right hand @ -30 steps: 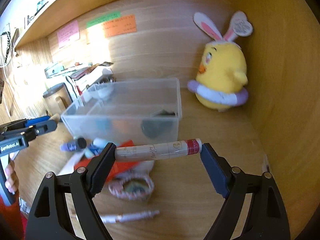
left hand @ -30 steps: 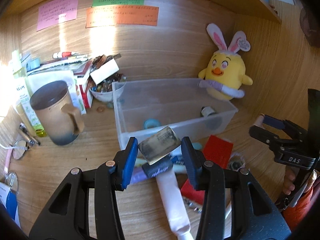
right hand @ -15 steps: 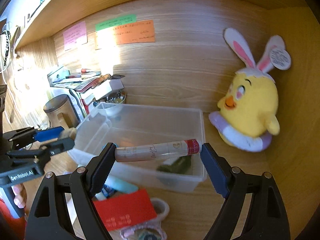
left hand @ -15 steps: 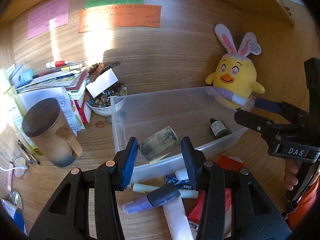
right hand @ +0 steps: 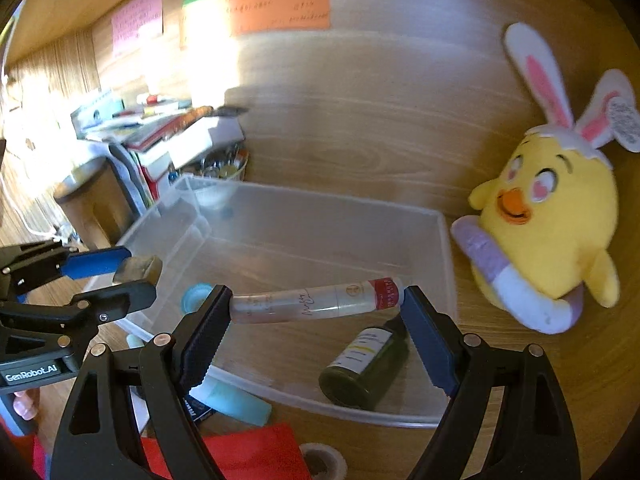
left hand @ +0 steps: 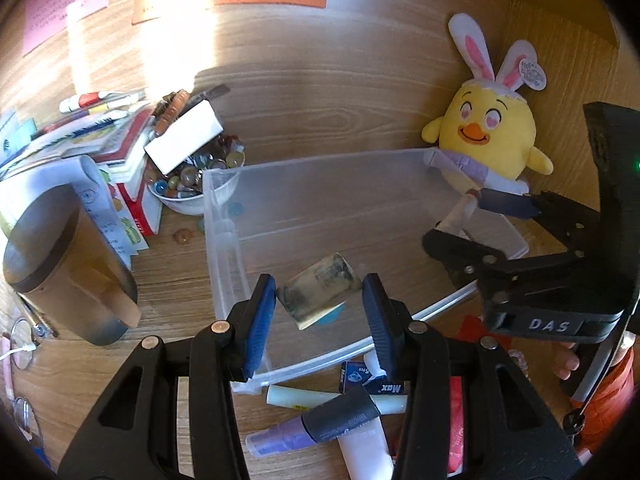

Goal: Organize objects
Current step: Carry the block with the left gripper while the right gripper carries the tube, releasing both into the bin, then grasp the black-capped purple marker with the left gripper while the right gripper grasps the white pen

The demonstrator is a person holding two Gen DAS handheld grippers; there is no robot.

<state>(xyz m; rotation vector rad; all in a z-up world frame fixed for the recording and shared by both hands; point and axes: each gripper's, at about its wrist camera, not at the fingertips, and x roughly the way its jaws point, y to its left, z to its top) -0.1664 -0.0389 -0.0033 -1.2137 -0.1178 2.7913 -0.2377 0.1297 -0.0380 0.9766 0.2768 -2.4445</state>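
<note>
blue-padded fingers (left hand: 262,320) of the left gripper (left hand: 319,314) clamping a small tarnished jar (left hand: 320,294) by its two ends, holding it tilted over the near part of the clear plastic bin (left hand: 224,248). black-toothed fingers (right hand: 204,332) of the right gripper (right hand: 316,332) pressing endwise on a slim cosmetic tube (right hand: 316,300) with a red band at its right end, keeping it nearly level above the bin's near right part.

inside the bin: a dark green bottle (right hand: 364,364) with a pale label lying on its side toward the near right corner, and a light blue cap (right hand: 194,296) resting near the near wall at the left.

lying on the desk (left hand: 168,264) just in front of the bin: a purple marker (left hand: 312,420) with a black cap crossing a cream stick (left hand: 296,396), a small blue box (left hand: 370,378) printed "max", a white tube (left hand: 366,452), a red card (right hand: 248,454), a teal tube (right hand: 232,400).

sitting beside the bin's far right corner, against the back panel: a yellow chick plush (right hand: 548,232) with bunny ears. standing by the far left corner: a white bowl of marbles (left hand: 188,184), with a white box (left hand: 184,142) resting across it and a stack of books (left hand: 116,148) alongside. standing toward the desk's left edge: a lidded brown mug (left hand: 68,268).
</note>
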